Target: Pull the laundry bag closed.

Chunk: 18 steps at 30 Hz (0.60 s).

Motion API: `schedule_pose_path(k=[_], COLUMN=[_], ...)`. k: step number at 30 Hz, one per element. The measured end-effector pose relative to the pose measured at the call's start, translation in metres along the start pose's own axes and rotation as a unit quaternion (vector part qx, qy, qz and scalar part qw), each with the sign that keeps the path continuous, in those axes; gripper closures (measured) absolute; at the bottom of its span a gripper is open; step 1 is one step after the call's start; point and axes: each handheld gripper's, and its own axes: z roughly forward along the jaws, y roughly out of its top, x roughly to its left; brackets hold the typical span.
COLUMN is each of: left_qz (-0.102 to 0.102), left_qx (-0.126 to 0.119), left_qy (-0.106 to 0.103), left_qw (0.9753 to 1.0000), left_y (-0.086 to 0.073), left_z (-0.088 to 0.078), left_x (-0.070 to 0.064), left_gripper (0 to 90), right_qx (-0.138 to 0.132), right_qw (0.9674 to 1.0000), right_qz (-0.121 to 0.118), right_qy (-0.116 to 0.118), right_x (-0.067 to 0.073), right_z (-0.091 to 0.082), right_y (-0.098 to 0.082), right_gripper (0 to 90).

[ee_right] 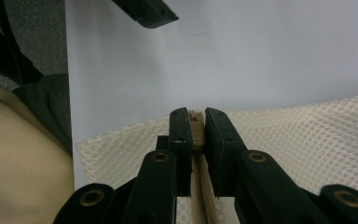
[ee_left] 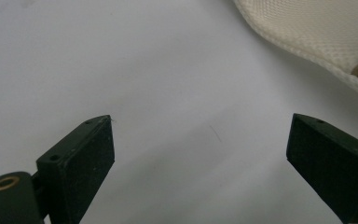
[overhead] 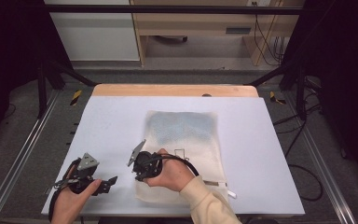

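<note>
1. On the white table (overhead: 107, 121) a cream mesh laundry bag (overhead: 186, 135) lies flat, right of the table's middle, its long side running away from the person.
2. At the bag's near left corner the right gripper (overhead: 141, 176) sits clamped, its jaws pinched together on the bag's zipper (ee_right: 196, 133); in the right gripper view the beige zipper tape runs up between the two black pads.
3. Left of the bag, over bare table, the left gripper (overhead: 103, 185) hangs with its jaws wide apart and nothing between them.
4. In the left gripper view, the bag's rounded mesh corner (ee_left: 307, 32) lies beyond the jaws, clear of them.
5. The person's cream sleeve (overhead: 209, 203) lies over the bag's near edge.
</note>
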Motion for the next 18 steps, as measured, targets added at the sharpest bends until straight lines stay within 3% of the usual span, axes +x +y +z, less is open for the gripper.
schedule_pose_path(k=[9, 12, 18], left_qz=[0.015, 0.018, 0.031], left_qx=[0.012, 0.011, 0.014], left_qy=[-0.020, -0.037, -0.041], left_qw=[0.9996, 0.9991, 0.9986], left_y=[0.002, 0.003, 0.005], left_z=[0.003, 0.004, 0.008], left_x=[-0.012, -0.016, -0.026], left_gripper=[6.7, 6.5, 5.7], right_qx=[-0.002, -0.004, -0.003], right_qw=[1.0000, 1.0000, 1.0000], right_qz=[0.000, 0.003, 0.002], right_qy=[0.001, 0.002, 0.003], right_x=[-0.002, -0.002, -0.002], right_z=[0.005, 0.007, 0.007], right_y=[-0.002, -0.003, -0.003], right_gripper=[81.5, 81.5, 81.5])
